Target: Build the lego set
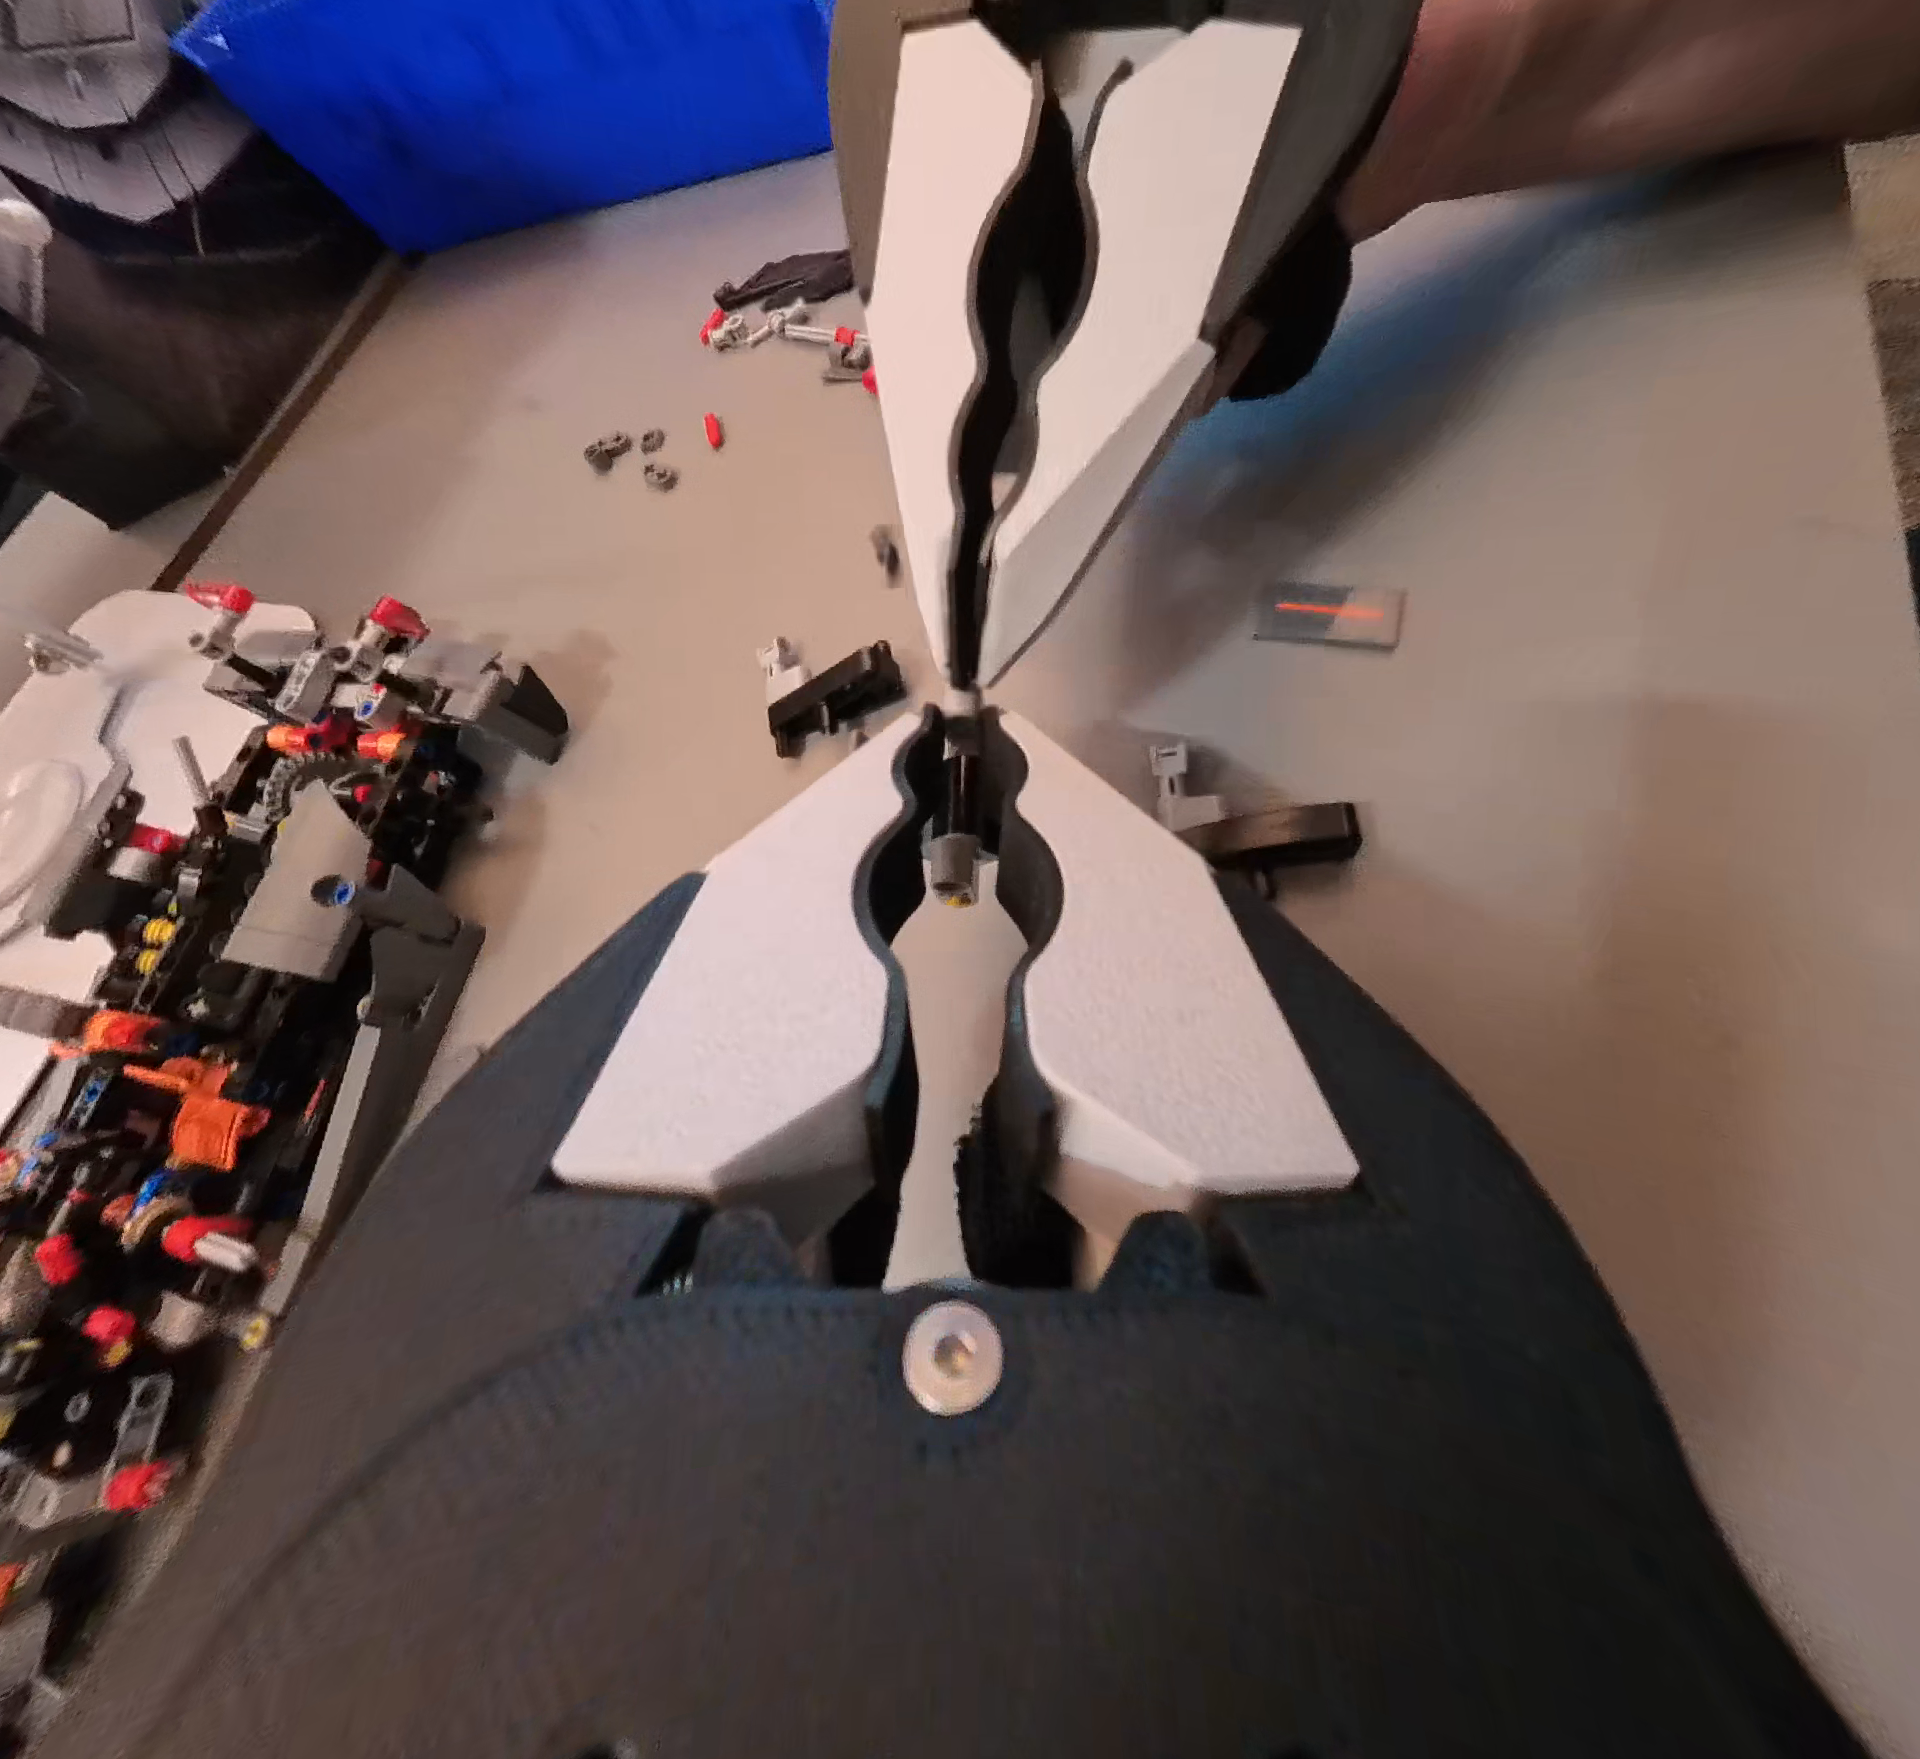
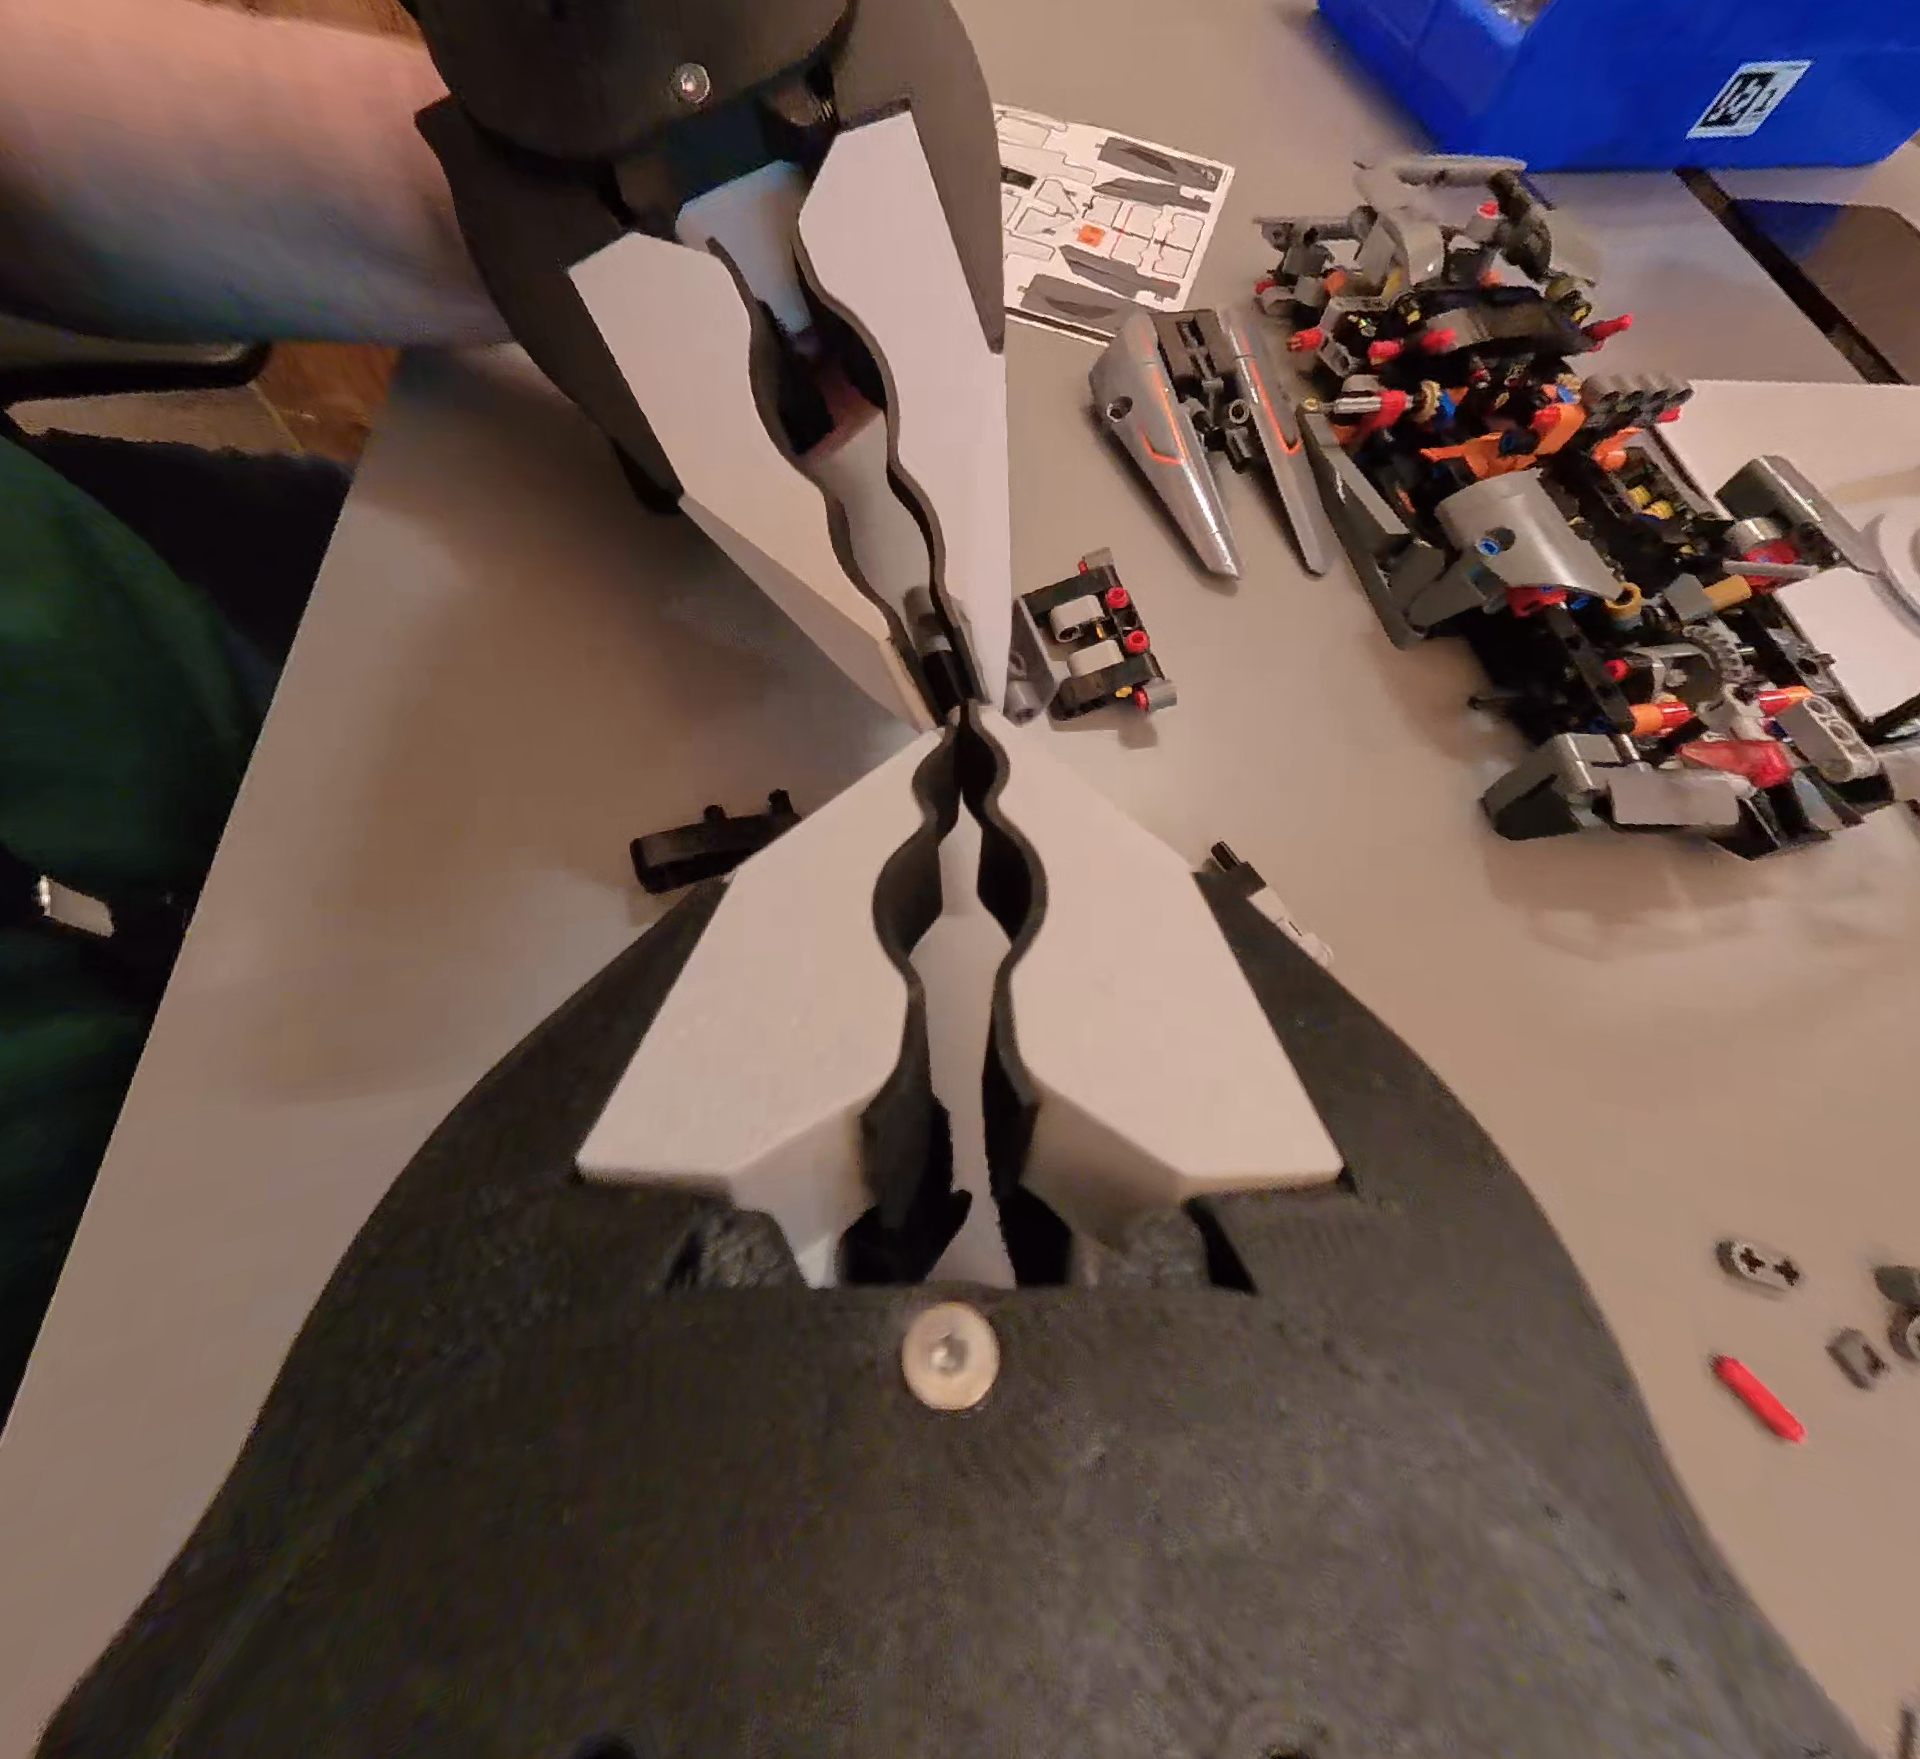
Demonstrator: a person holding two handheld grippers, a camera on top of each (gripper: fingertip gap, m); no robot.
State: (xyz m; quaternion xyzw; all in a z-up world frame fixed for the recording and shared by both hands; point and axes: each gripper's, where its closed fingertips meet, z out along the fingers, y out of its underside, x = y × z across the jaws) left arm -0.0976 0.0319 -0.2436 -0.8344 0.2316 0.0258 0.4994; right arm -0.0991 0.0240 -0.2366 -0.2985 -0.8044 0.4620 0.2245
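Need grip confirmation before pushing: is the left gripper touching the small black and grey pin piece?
Touching. The left wrist view shows the left gripper closed on the pin piece.

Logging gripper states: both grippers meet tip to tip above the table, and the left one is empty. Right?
Not empty. The left wrist view shows the left gripper shut on a small black and grey piece. The right gripper does meet it tip to tip above the table.

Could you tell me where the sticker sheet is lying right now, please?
In the right wrist view, the sticker sheet lies flat on the table, upper centre, behind the left gripper and left of the car model.
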